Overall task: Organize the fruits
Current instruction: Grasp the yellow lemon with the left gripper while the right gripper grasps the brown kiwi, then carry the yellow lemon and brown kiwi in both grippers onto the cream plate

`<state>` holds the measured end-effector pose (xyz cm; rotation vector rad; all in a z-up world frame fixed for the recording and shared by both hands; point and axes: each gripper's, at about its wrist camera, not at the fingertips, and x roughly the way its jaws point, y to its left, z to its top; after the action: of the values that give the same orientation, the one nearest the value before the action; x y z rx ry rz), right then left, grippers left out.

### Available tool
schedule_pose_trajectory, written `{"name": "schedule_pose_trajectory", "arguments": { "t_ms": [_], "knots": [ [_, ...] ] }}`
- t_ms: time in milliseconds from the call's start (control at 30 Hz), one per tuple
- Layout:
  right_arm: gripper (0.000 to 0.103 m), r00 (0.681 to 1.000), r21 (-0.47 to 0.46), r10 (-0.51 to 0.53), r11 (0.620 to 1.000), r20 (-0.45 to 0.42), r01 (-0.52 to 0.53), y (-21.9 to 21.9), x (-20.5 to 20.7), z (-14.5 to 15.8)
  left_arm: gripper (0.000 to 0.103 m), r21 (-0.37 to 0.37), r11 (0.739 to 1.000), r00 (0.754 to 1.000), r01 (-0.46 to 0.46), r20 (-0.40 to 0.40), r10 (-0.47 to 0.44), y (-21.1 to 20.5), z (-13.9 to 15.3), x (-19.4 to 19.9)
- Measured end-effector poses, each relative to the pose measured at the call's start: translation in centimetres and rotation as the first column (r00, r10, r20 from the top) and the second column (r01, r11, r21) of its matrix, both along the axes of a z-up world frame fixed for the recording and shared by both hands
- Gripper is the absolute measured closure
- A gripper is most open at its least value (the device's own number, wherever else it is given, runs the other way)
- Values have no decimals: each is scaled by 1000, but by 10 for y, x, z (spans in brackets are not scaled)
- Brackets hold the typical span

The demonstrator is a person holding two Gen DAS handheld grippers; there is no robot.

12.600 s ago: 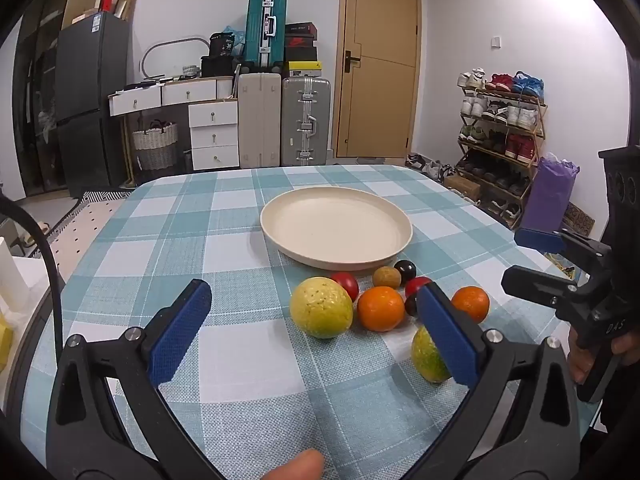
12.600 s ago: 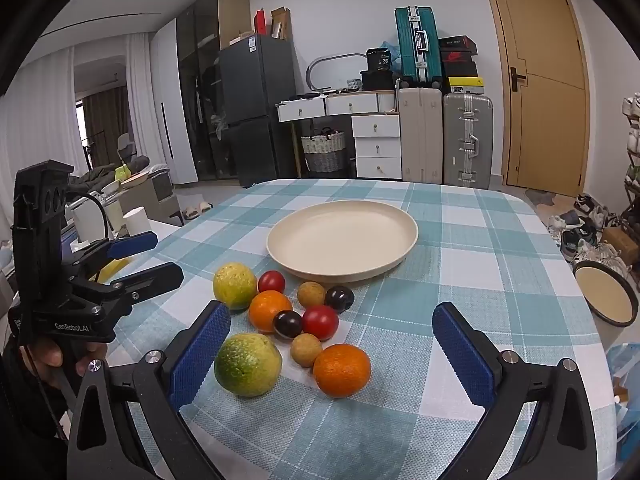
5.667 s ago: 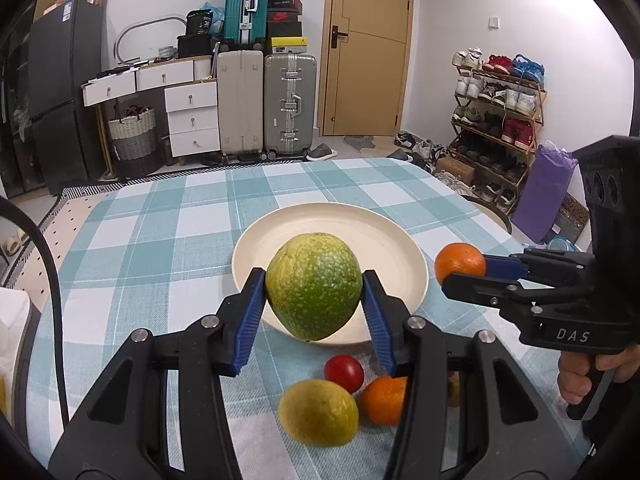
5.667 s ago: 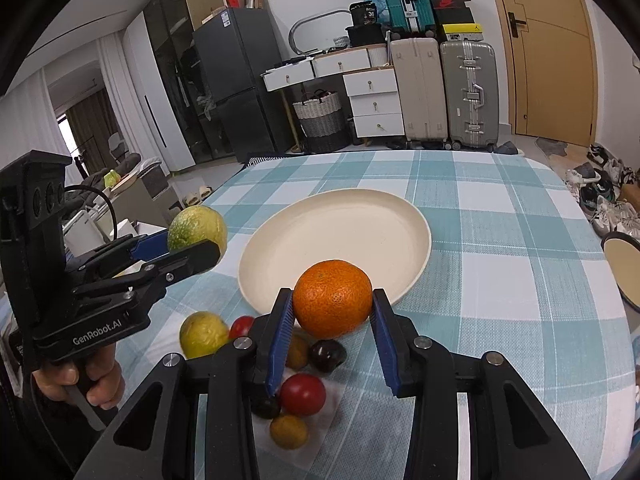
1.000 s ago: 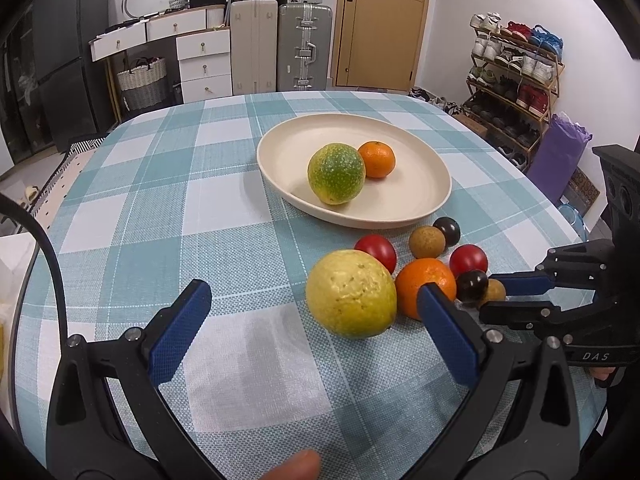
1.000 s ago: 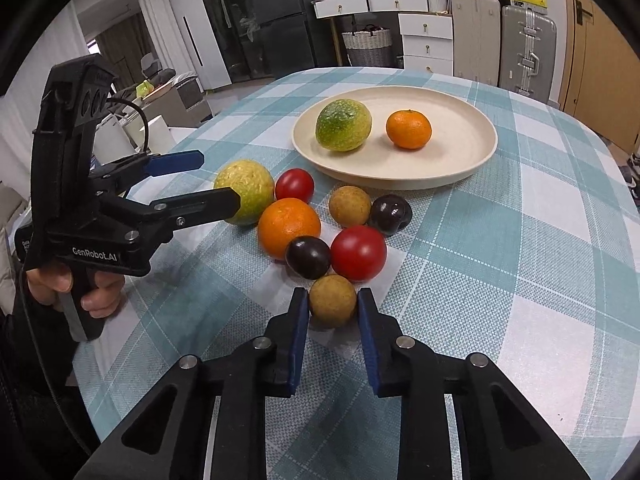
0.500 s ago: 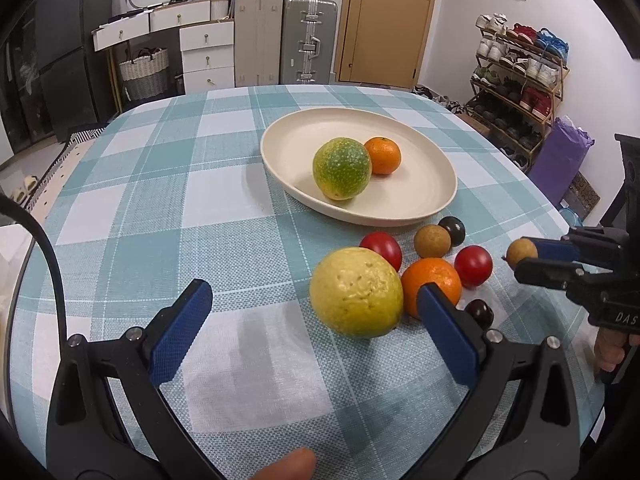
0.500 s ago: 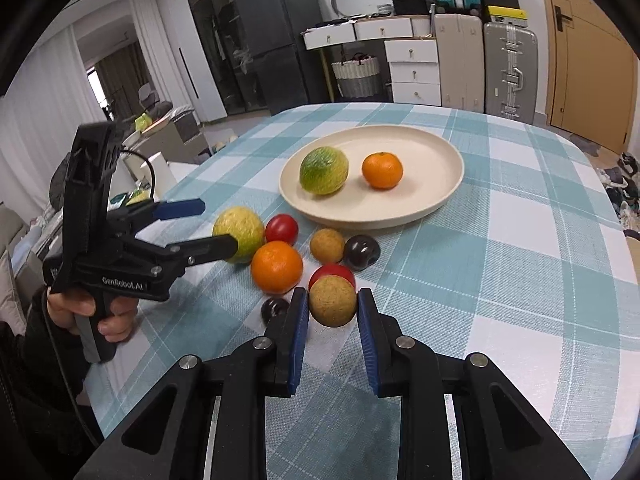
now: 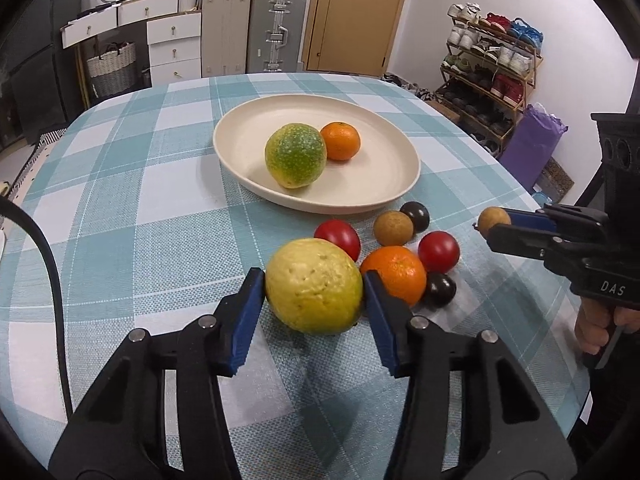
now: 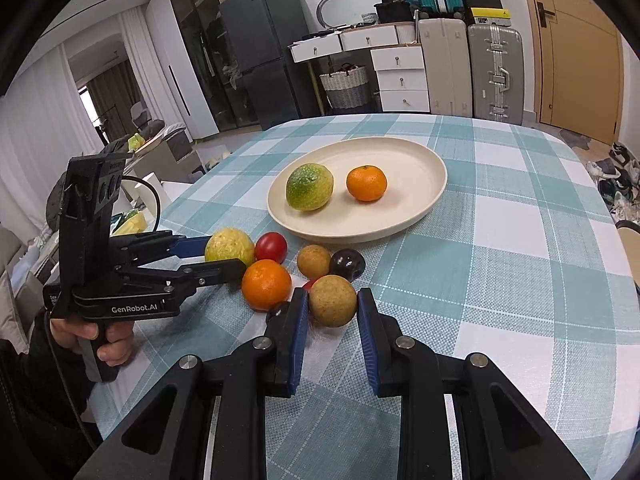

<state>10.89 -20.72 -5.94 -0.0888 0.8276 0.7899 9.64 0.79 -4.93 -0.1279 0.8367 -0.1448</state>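
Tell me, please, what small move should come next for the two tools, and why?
Probably carry the small brown fruit in the right tool over to the plate: it is gripped and off the cloth. The left tool is closing around the yellow fruit, so let it finish before lifting.

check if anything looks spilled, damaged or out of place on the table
Nothing stands out. The plate sits flat holding a green fruit and an orange; the remaining fruits are clustered, intact, on the tablecloth beside it.

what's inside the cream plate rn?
In the cream plate: a green-yellow citrus and a small orange, side by side. The plate surface under them is hidden.
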Motion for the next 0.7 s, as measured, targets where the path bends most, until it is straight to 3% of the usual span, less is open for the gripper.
{"name": "schedule_pose_trajectory", "arguments": {
  "t_ms": [433, 700],
  "knots": [
    [78, 998, 56, -44, 998, 53, 41, -2, -1, 12, 56, -10, 999, 993, -39, 115, 39, 10, 28, -13],
    [78, 993, 60, -92, 994, 80, 87, -1, 3, 22, 56, -5, 998, 989, -64, 137, 64, 17, 40, -13]
  ]
}}
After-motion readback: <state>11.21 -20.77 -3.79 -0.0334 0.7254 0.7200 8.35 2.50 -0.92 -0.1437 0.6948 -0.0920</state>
